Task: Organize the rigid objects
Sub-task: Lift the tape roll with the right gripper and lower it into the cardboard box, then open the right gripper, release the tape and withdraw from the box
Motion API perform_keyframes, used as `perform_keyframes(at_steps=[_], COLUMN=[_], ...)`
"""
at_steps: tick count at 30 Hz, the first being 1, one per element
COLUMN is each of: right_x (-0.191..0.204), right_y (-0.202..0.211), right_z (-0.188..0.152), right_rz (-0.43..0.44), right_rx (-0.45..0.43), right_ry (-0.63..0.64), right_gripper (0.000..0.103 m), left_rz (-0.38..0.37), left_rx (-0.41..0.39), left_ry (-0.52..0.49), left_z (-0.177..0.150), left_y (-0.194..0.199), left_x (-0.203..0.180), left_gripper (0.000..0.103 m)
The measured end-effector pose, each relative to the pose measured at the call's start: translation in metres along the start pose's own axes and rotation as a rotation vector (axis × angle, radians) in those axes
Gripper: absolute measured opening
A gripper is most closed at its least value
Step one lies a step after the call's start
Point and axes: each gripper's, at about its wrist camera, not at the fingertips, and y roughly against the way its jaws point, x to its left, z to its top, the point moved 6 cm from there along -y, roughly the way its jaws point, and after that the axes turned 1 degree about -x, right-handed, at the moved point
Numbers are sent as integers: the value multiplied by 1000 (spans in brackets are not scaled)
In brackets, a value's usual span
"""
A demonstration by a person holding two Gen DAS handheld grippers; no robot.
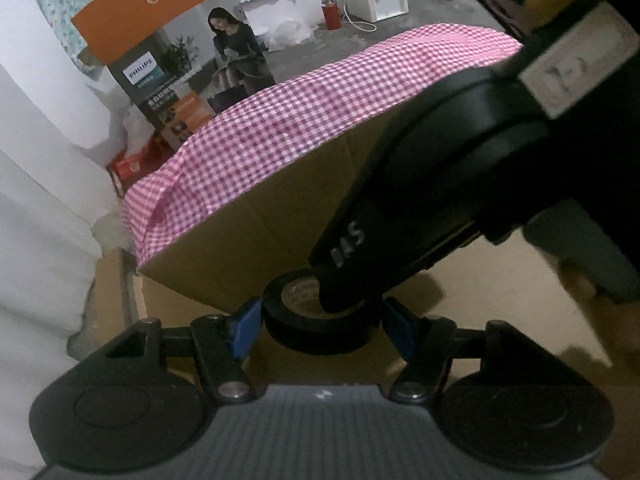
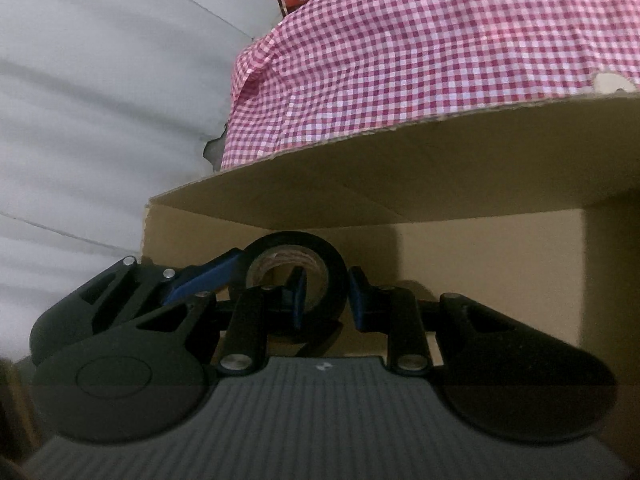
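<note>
You are holding the black tape roll (image 1: pixel 318 322) over the cardboard box (image 1: pixel 256 236), left gripper (image 1: pixel 320 330) fingers pinching its outer sides, right gripper (image 2: pixel 326 300) fingers pinching its wall for a handover.

Glossy black tape roll (image 1: pixel 318 326), matt cardboard box (image 1: pixel 256 216), checked cloth (image 1: pixel 304 108)
</note>
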Motion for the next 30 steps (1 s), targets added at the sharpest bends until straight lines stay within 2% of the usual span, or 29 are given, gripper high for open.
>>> perform_keyframes(at_steps=[6, 12, 21, 30], right_x=[-2, 3, 23, 32], right_y=[-11, 1, 76, 165], right_z=[-1, -1, -16, -61], right_rz=[27, 33, 53, 95], right_rx=[15, -11, -128, -281], right_ry=[-33, -23, 59, 148], right_gripper=[25, 27, 30, 31], left_rz=[48, 40, -64, -119], left_rx=[-12, -29, -149, -282], left_ry=[-42, -38, 78, 147], left_z=[2, 4, 5, -16], left_y=[4, 15, 73, 146], left_x=[-1, -2, 9, 15], left_gripper=[73, 78, 83, 89])
